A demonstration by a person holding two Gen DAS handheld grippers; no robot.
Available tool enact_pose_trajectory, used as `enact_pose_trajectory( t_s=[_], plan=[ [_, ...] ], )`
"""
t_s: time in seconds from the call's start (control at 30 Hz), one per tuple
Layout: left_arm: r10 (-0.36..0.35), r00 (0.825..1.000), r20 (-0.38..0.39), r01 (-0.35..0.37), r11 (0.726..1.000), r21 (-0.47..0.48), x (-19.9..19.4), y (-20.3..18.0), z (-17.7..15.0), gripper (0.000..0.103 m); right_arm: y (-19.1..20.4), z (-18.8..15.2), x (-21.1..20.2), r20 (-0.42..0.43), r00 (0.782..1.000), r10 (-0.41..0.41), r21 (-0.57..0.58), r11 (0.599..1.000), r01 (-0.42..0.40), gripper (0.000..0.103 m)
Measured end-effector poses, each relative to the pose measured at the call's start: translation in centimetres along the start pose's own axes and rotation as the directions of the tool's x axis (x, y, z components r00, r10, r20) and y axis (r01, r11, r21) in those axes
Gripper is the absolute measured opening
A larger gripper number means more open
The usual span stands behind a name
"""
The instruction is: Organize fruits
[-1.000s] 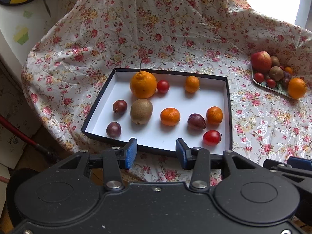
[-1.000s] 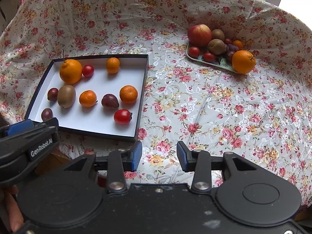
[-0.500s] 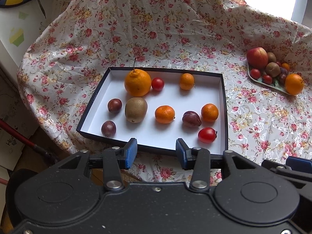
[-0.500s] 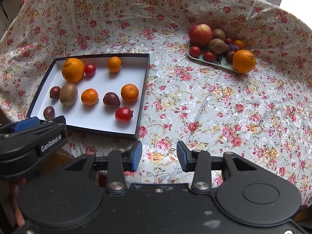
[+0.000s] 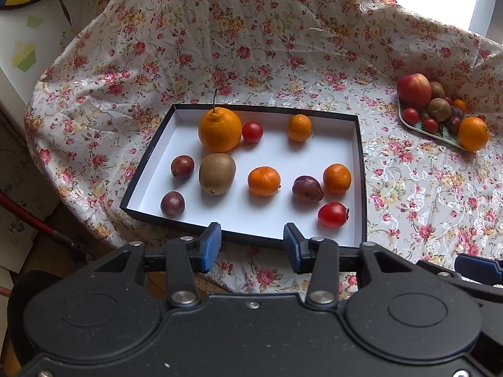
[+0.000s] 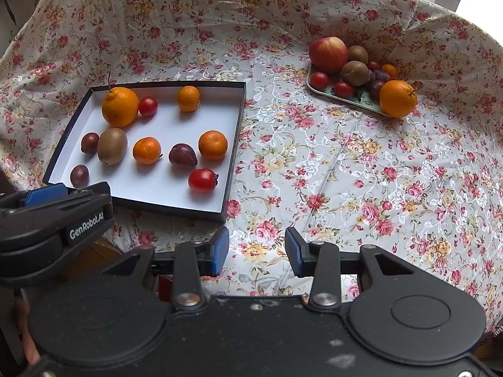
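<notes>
Floral, wrinkled cloth [image 5: 283, 47] drapes the table; round glossy fruits sit in a black-walled white box [image 5: 356, 132]. Left gripper [image 5: 252, 244] and right gripper [image 6: 257, 249] gape empty nearby.

The left gripper [image 5: 252, 245] was held with its blue-padded jaws apart and empty, just short of the near rim of a shallow black box [image 5: 364, 169] with a white floor. In the box were seen a large stemmed orange [image 5: 220, 129], a kiwi [image 5: 217, 173], three mandarins, two tomatoes and three plums, all lying apart except the orange and one tomato [image 5: 252, 131], which touched. A small tray [image 5: 418, 125] heaped with fruit was seen far right on the floral cloth [image 5: 251, 47].
</notes>
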State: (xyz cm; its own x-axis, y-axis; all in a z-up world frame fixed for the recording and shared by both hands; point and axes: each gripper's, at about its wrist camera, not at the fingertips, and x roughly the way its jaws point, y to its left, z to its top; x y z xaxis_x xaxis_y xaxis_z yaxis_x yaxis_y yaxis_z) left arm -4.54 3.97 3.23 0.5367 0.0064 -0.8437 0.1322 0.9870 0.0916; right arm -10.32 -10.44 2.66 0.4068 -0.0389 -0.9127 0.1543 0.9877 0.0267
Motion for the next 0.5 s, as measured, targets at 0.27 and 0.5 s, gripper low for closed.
enact_pose_trajectory(
  t_s=[0.27, 0.5],
  plan=[
    [-0.004, 1.0, -0.011, 0.004, 1.0, -0.008, 0.19, 0.19, 0.02, 0.051, -0.03, 0.06, 0.35, -0.015, 1.0, -0.001, 0.001, 1.0, 0.001, 0.042],
    [-0.007, 1.0, -0.014, 0.007, 1.0, -0.007, 0.23, 0.14, 0.06, 0.052, -0.11, 0.22, 0.41, -0.018, 1.0, 0.0, 0.008, 1.0, 0.0, 0.042]
  ],
)
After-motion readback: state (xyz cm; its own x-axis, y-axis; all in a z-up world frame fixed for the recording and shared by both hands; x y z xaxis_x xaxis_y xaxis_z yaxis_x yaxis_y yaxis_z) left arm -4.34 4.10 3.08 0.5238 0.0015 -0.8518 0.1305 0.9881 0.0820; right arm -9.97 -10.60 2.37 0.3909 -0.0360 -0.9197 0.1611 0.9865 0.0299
